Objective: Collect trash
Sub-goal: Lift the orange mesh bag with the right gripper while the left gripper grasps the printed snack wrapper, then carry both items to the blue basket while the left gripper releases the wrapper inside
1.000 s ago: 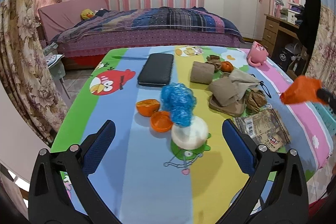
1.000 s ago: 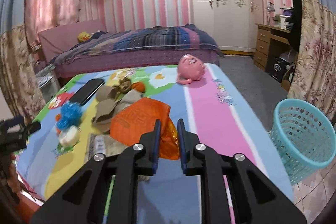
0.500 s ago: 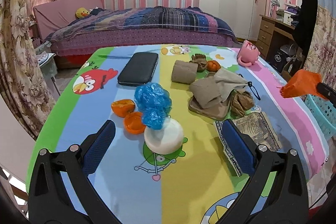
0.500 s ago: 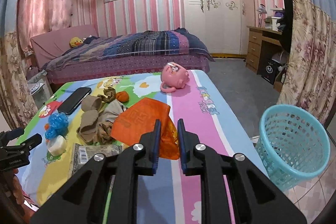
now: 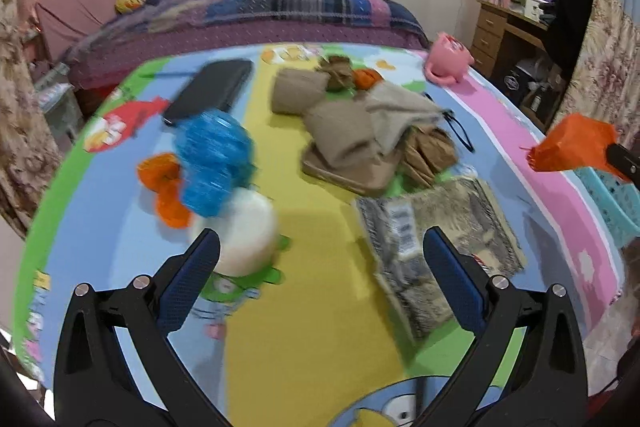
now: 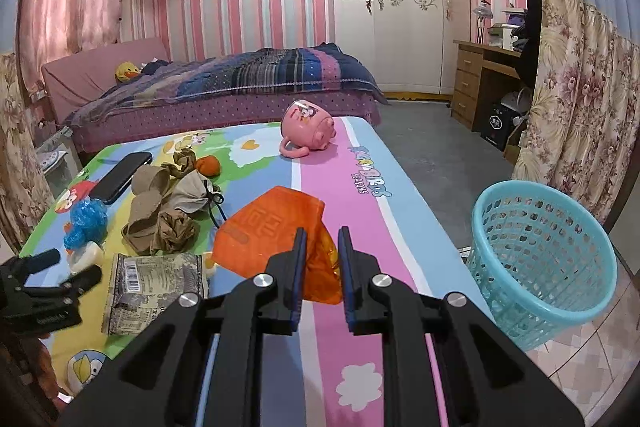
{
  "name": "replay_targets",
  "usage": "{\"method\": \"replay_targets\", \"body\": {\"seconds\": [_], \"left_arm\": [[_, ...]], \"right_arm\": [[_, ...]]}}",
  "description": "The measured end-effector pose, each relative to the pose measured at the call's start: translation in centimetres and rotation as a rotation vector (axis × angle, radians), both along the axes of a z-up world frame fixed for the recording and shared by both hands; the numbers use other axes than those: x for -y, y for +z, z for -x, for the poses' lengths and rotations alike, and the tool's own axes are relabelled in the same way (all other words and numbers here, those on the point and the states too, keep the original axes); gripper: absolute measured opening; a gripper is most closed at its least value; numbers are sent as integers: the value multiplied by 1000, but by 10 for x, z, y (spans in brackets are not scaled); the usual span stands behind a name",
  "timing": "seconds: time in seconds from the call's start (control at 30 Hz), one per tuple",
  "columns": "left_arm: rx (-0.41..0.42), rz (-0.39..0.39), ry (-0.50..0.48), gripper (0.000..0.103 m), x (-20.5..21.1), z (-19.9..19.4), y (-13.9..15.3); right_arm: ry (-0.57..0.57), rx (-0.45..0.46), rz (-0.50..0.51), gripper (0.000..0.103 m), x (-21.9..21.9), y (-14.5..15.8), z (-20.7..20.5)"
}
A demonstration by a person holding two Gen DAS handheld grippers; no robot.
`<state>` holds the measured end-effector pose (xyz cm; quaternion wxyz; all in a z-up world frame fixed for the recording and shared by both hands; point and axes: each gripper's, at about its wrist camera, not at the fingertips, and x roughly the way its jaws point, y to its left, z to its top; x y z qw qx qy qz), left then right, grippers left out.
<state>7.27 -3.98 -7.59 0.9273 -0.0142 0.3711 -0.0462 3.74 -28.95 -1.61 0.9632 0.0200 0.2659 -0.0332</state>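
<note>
Orange wrapper point(image 6: 276, 231) hangs clenched in the right gripper point(image 6: 322, 247) above the surface's point(image 6: 348, 211) pink stripe; the turquoise basket point(image 6: 540, 251) stands on the floor to its right, nearer this hand than the released left gripper point(image 5: 320, 251).

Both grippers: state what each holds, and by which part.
Right gripper is shut on the orange wrapper, pinching its near edge. Left gripper is open, holding nothing.

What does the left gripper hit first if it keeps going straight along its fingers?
Likely bare tablecloth: the open left gripper points between the white round object and the printed wrapper. Depth is unclear.
</note>
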Motion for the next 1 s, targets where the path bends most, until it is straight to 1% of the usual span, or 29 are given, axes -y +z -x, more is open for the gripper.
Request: {"method": "replay_targets", "body": {"seconds": [0.1, 0.13, 0.2, 0.23, 0.27, 0.3, 0.33, 0.37, 0.43, 0.47, 0.53, 0.57, 0.6, 0.67, 0.8, 0.87, 0.9, 1.0], "left_arm": [[-42, 12, -15, 97, 10, -7, -11], [-75, 35, -34, 91, 15, -12, -15], [-106, 81, -62, 83, 21, -16, -19], [-112, 90, -67, 82, 26, -17, -21], [-103, 67, -62, 81, 31, -18, -22], [-102, 45, -65, 77, 35, -18, -23], [-101, -7, -70, 73, 44, -19, -26], [-95, -34, -71, 69, 47, -18, -26], [-82, -68, -92, 50, 52, -17, -26], [-78, -75, -93, 45, 53, -17, -25], [-76, -86, -81, 27, 50, -16, -24], [-77, -80, -78, 23, 46, -16, -22], [-79, -68, -79, 13, 42, -16, -21], [-77, -42, -79, 3, 33, -16, -18], [-55, -23, -75, 0, 22, -8, -10], [-20, -5, -76, 0, 19, -1, 1], [10, -2, -76, 0, 18, 5, 10], [65, -7, -71, 0, 20, 15, 27]], "right_arm": [[-5, -1, -6, 16, 2, 0, 0], [-7, -1, -12, 16, 3, 0, 0], [-14, 0, -17, 16, 6, 1, 1], [-19, 2, -16, 16, 7, 1, 2], [-21, 2, -18, 16, 9, 1, 2], [-25, 0, -21, 16, 11, 1, 2], [-27, -1, -23, 16, 13, 1, 2], [-31, -3, -29, 16, 14, 1, 2], [-38, -4, -39, 16, 18, 0, 2], [-41, -4, -42, 16, 19, 0, 2], [-44, -5, -48, 16, 21, -2, 2], [-46, -5, -49, 16, 22, -3, 3], [-50, -8, -52, 16, 23, -4, 2], [-61, -10, -54, 16, 25, -5, 4], [-67, -2, -35, 16, 27, 0, 8], [-63, -4, -15, 16, 28, 2, 12], [-62, -6, -10, 16, 30, 3, 14], [-73, -9, -12, 16, 39, 6, 20]]}}
